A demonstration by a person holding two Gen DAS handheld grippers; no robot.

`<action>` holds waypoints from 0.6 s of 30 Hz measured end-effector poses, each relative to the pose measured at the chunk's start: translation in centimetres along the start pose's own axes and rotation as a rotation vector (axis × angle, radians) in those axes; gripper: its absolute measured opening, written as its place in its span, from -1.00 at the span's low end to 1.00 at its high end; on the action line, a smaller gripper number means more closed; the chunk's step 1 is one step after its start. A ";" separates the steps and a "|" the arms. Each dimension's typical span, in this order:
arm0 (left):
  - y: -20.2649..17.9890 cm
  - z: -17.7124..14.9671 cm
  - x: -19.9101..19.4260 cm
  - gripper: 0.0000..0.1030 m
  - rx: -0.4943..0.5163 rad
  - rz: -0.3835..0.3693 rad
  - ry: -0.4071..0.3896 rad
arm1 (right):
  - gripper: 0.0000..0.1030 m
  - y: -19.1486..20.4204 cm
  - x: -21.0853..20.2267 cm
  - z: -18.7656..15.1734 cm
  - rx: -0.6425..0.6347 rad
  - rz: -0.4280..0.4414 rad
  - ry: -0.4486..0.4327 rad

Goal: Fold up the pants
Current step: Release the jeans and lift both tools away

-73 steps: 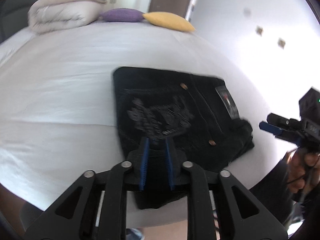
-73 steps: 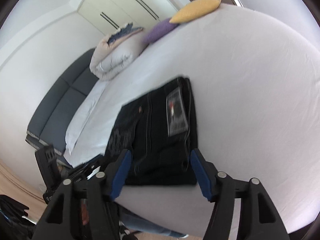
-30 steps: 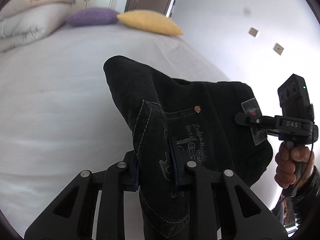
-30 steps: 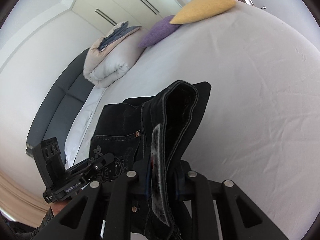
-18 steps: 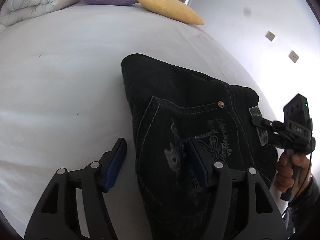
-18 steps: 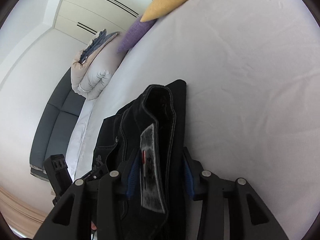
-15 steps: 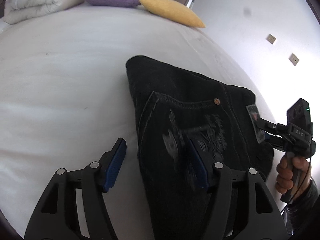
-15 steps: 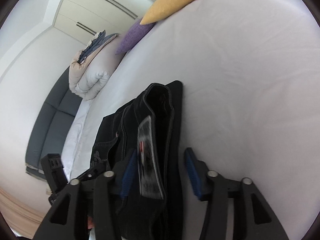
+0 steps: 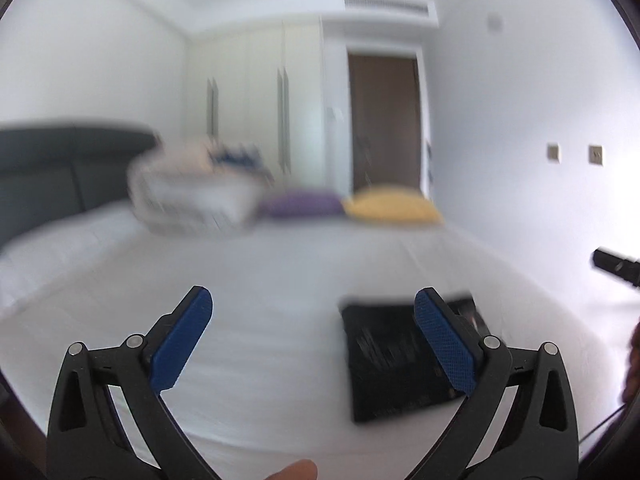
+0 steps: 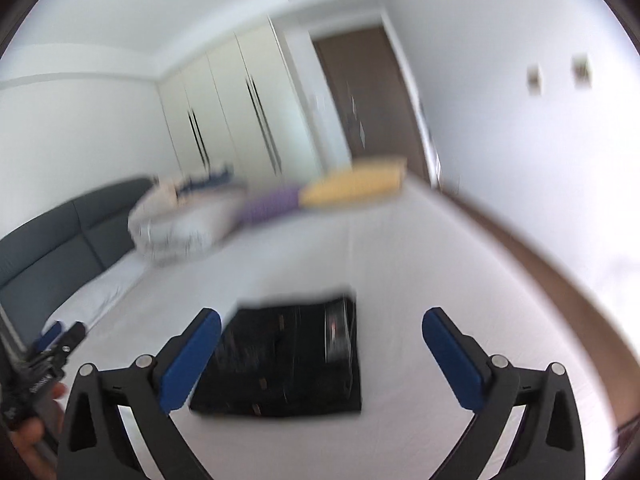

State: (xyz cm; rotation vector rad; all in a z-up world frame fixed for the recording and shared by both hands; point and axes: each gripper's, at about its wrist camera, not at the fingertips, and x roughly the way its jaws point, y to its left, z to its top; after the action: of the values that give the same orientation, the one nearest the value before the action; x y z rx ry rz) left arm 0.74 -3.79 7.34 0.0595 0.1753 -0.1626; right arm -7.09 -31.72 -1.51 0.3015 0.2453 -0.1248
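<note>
Both claws, left point(image 9: 312, 344) and right point(image 10: 320, 356), spread wide apart above folded black jeans point(image 10: 288, 360) on the white bed point(image 10: 420, 264)

We look from our left wrist low across the white-sheeted bed point(image 9: 280, 272) toward the far cream wardrobe doors point(image 9: 248, 116), the folded black denim pants point(image 9: 392, 360) near, lower right. Our right wrist view faces the same way, rolled a little, with the pants point(image 10: 288, 356) centred. Both share the purple cushion point(image 9: 300, 204) and yellow cushion point(image 10: 352, 184).
</note>
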 end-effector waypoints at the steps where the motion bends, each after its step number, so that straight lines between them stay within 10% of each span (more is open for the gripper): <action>1: 0.0 0.8 -1.4 1.00 0.020 0.024 -0.053 | 1.00 0.9 -1.5 1.0 -0.018 -0.017 -0.058; 5: 0.0 3.3 -7.2 1.00 0.096 -0.025 -0.191 | 1.00 3.0 -8.0 4.7 -0.038 -0.051 -0.271; 11: -0.6 4.1 -9.8 1.00 0.131 -0.139 -0.103 | 1.00 5.7 -15.8 8.0 -0.099 -0.064 -0.466; 18: -2.3 1.8 -12.2 1.00 0.161 -0.083 -0.119 | 1.00 7.9 -16.5 8.0 -0.199 -0.074 -0.386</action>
State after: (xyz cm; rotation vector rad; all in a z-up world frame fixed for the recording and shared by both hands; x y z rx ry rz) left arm -11.16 -4.24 11.19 0.2025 0.0455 -0.2620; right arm -19.91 -25.26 12.37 0.0663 -0.1147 -0.2268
